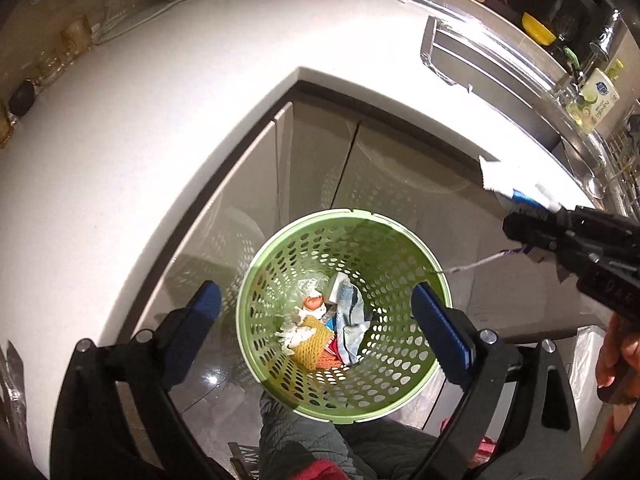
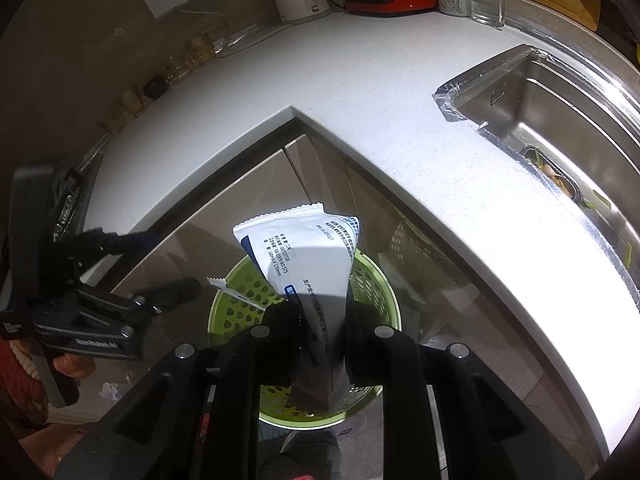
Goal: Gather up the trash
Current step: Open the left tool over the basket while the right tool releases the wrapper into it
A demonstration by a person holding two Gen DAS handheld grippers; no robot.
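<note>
One white wrapper (image 2: 304, 256) with blue print is the thing in question: it is clamped between the fingers of the right gripper (image 2: 320, 320), whose jaws press on its lower part, and its long axis runs up and away from the fingers, ending in a serrated edge. Seen from the right wrist, the green perforated basket (image 2: 372, 280) lies directly below and behind the wrapper. From the left wrist the same wrapper (image 1: 504, 184) appears up and to the right of the basket rim (image 1: 344, 213) — so I judge it is near the opening but perhaps not fully over it, and the drop depends on this. A thin strip (image 1: 472, 267) hangs from the right gripper (image 1: 520, 232) toward the rim.

The left gripper (image 1: 316, 320) is wide open and holds nothing; its blue pads (image 1: 440, 328) stand on both sides of the basket mouth. Inside lie a yellow net (image 1: 314, 342), crumpled white paper (image 1: 294, 330) and a blue-grey packet (image 1: 352, 320).

Around: the white countertop (image 1: 160, 120) corner with cabinet doors (image 1: 320, 152) behind the basket, and a steel sink (image 2: 560, 120) at the right. Nothing stands between wrapper and basket, though the open left gripper is close.
</note>
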